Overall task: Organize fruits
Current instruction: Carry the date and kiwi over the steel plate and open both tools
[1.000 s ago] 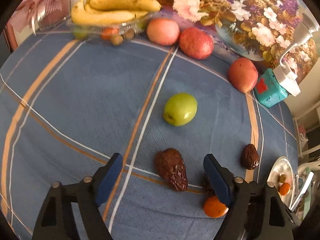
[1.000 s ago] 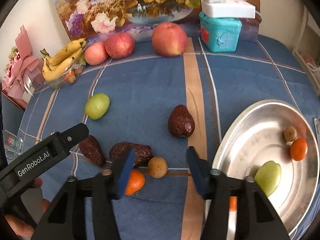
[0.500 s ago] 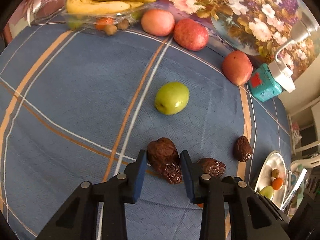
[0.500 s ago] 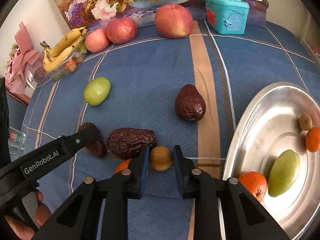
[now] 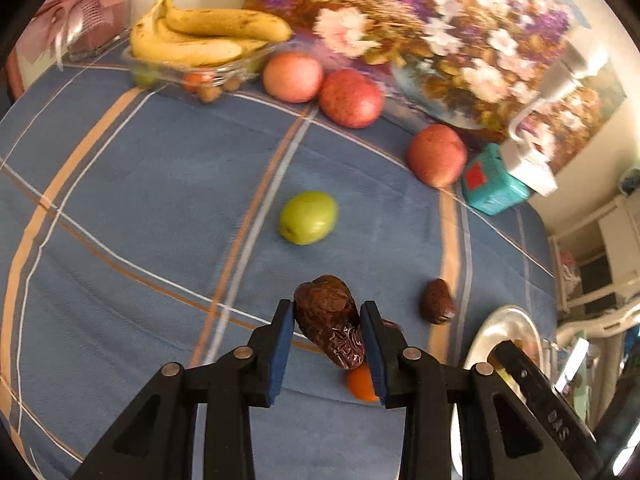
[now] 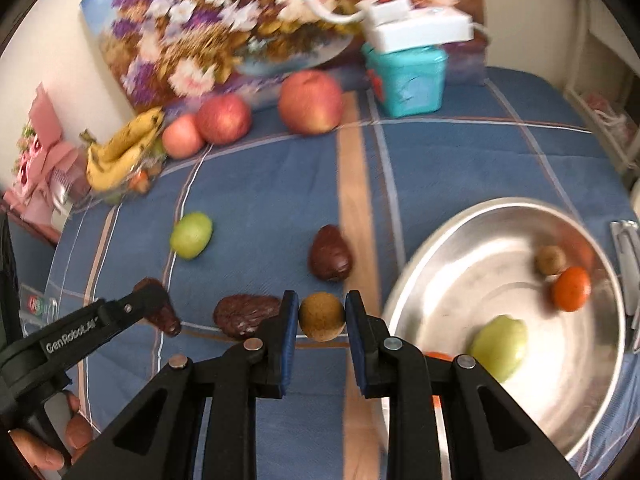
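My left gripper [image 5: 327,322] is shut on a wrinkled dark brown date [image 5: 329,322] and holds it just above the blue checked cloth. My right gripper [image 6: 322,316] is shut on a small round brown fruit [image 6: 322,316], raised a little off the cloth. A metal bowl [image 6: 432,256] at the right holds a green fruit [image 6: 498,346], a small orange [image 6: 572,288] and a brown ball [image 6: 551,259]. Loose on the cloth lie a green fruit [image 5: 309,217], another date [image 6: 330,254], a flat date [image 6: 244,314] and an orange [image 5: 360,384].
Three red apples [image 5: 351,98] line the back of the cloth in front of a flower painting [image 5: 440,32]. Bananas [image 5: 200,38] lie on a glass dish at the back left. A teal box [image 5: 494,190] with a white power strip stands at the back right.
Both grippers closed from open: the left on the dark date, the right on the small brown fruit. Both then rose a little with their fruit.
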Motion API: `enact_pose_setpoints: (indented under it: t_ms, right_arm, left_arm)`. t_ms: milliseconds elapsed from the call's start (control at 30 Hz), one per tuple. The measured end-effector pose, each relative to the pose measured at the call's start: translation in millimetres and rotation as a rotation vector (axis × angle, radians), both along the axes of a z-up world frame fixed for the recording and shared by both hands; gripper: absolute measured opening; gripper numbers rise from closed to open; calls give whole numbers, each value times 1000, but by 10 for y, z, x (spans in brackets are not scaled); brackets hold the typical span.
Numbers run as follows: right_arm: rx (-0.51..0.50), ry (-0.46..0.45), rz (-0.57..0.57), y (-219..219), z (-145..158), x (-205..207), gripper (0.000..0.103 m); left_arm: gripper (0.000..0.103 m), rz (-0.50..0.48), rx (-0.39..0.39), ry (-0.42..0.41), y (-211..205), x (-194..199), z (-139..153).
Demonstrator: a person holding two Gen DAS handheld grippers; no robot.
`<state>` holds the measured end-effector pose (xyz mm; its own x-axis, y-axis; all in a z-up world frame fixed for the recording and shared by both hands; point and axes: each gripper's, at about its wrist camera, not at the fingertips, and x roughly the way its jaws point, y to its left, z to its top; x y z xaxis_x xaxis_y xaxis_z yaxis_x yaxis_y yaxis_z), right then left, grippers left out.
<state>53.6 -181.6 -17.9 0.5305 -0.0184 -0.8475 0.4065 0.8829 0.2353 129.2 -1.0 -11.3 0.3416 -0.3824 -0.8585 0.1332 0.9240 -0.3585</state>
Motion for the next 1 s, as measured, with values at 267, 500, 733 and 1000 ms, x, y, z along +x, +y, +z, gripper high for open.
enact_pose_setpoints:
  t_ms: [267, 500, 733, 1000]
  right_arm:
    - [-40, 23, -197, -582, 133, -364, 25]
    - [-11, 74, -378, -1105, 18, -796, 25]
    - [11, 90, -426, -1217, -5, -1001, 26]
    - [37, 92, -411, -1223, -56, -965, 29]
  left_arm:
    - [36, -178, -69, -4, -579, -322, 131]
    - [36, -400, -81, 24, -1269, -761, 131]
    - [40, -492, -22, 39, -1550, -959, 54]
    - [55, -416, 13, 29, -1347, -802, 32]
